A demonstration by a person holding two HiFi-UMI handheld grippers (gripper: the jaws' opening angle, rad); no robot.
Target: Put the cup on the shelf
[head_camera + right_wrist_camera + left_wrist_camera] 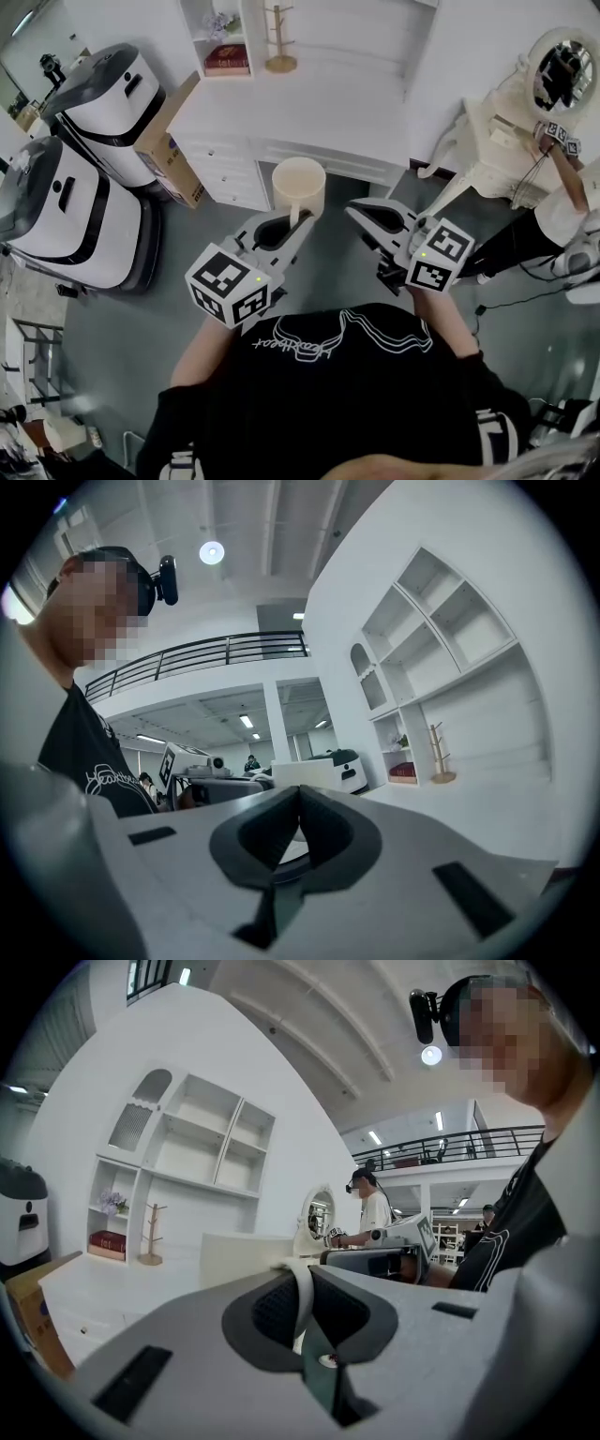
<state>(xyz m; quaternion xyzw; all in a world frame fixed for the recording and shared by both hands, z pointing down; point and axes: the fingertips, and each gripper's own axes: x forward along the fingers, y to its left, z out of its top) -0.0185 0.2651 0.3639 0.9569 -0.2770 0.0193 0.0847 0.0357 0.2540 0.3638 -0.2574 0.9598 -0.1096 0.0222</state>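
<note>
L tool (286, 223) clamped near shut on the handle of the cup (298, 184). Cup's upright in the air, just off the front edge of the white worktop (309, 112). The shelf (251, 33) is well beyond, at the back. R tool (367, 214) closed, nothing in it. Risk imo: the grip's only on the thin handle, so the cup may pivot or slip on the reach. It could also clip the mug tree (279, 39) or book (226, 58) going in.
</note>
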